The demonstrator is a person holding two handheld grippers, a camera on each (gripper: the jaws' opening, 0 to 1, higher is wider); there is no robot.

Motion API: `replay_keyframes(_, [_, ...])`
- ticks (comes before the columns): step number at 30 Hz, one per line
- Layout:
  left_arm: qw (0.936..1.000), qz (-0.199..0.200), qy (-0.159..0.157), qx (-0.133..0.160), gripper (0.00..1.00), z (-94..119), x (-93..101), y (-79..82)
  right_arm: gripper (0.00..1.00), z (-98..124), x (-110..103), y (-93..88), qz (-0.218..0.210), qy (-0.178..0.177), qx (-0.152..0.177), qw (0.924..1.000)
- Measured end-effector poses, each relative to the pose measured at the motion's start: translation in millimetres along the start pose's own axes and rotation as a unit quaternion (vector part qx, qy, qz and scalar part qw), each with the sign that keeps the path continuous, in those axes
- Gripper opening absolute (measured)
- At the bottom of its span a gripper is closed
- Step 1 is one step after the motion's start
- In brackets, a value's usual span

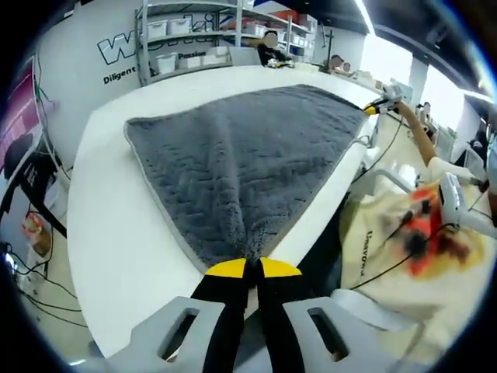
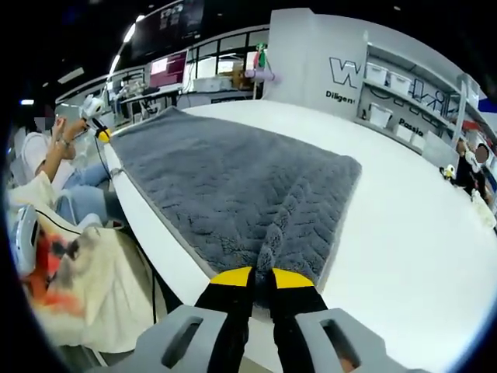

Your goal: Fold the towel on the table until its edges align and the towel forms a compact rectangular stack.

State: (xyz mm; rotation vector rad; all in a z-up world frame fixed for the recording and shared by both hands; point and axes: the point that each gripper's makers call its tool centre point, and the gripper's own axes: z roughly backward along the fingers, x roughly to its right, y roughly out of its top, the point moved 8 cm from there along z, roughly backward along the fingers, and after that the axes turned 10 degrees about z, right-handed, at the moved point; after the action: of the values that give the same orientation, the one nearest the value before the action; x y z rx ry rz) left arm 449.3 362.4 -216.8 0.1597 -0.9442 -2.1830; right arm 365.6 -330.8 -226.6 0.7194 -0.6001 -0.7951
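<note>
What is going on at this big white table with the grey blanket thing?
A person is folding a grey towel using two handheld grippers. The left gripper and the right gripper each have their jaws shut on a near corner of the towel, which lies spread open on the white table. No fold has been made yet.

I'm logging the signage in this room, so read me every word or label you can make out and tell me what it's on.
"Diligent": small black line on the white wall, under a large outlined logo starting "W"; the rest is cut off by shelving.
"Diligen": the same wall line in the right gripper view.
Print on the cream bag: too blurred to read.
</note>
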Motion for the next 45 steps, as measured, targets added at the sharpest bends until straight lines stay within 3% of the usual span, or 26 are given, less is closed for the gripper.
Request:
replay_keyframes(11, [0.9995,0.005,-0.006,0.029,0.03,8.1,-1.5,3.3,0.02,8.4,2.7,5.9,0.004,-0.001,0.022,0.9997])
replay_keyframes(15, [0.9994,0.007,-0.008,0.032,0.03,11.4,-1.8,5.0,0.01,14.7,4.4,8.8,-0.007,0.002,0.033,0.9994])
replay_keyframes(22, [0.9997,0.006,-0.013,0.019,0.03,9.8,1.0,-1.1,0.01,16.3,6.5,4.8,0.009,0.004,0.02,0.9997])
replay_keyframes(31, [0.9991,-0.002,-0.018,0.037,0.03,19.1,11.1,0.2,0.0,33.5,4.4,14.0,0.008,0.003,0.038,0.9992])
replay_keyframes(45, [0.9998,-0.012,-0.013,0.011,0.03,29.3,29.3,3.7,0.0,51.7,-4.9,21.8,0.031,-0.004,0.036,0.9989])
